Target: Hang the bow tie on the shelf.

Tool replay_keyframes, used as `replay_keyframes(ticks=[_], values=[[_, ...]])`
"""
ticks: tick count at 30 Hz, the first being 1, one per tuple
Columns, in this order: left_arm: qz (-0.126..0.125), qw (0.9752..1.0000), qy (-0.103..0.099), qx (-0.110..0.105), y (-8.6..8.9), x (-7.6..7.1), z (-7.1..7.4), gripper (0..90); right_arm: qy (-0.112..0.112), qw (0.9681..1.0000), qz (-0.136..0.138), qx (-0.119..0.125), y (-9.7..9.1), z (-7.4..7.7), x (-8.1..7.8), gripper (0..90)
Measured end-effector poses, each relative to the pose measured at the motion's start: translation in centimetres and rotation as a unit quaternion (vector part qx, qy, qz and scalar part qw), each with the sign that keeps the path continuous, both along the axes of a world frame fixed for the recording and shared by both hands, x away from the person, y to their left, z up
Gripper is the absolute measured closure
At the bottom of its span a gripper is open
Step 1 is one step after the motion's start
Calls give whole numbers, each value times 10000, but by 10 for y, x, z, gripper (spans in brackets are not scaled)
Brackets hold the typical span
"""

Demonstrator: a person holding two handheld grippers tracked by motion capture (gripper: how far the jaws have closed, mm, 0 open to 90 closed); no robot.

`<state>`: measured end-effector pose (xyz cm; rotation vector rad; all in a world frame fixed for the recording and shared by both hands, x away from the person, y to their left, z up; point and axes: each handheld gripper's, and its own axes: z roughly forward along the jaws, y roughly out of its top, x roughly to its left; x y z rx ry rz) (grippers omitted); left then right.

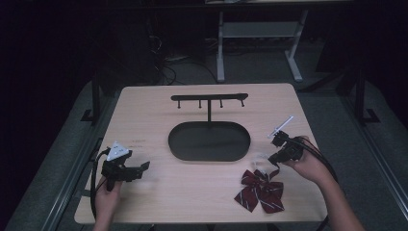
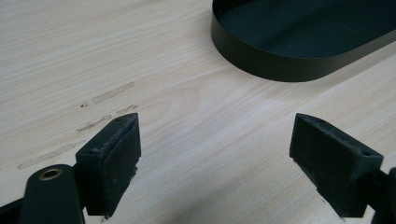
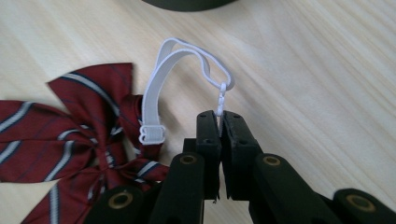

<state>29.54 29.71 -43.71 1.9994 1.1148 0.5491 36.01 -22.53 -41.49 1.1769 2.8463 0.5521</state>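
Note:
A dark red striped bow tie [image 1: 259, 190] [image 3: 70, 135] lies on the wooden table near the front right, with a white elastic strap [image 3: 187, 63] looping out from it. My right gripper [image 3: 220, 116] [image 1: 275, 158] is shut on the strap's end by its small white clasp. My left gripper [image 1: 139, 169] [image 2: 217, 154] hovers low over bare wood at the front left, jaws wide open and nothing between them. A black stand with an oval tray base [image 1: 210, 141] [image 2: 280, 65] and a hook bar [image 1: 210, 98] occupies the table's middle.
The table's front edge runs close to both hands. Cables trail from each gripper off the table edges. Behind the table stand a white desk frame [image 1: 260, 38] and tangled cables on a dark floor.

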Motion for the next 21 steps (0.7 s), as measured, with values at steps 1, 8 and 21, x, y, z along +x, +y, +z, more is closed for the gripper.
replay_keyframes(ticks=[1,8,21], values=[[-16,10000,5,26,0,0,0,163,17,10000,12,32,0,2,0,855],[-20,10000,19,38,0,0,0,163,-36,9994,219,269,0,18,-6,857],[-23,10000,20,37,0,0,0,163,-93,9974,551,464,8,42,-16,860]])
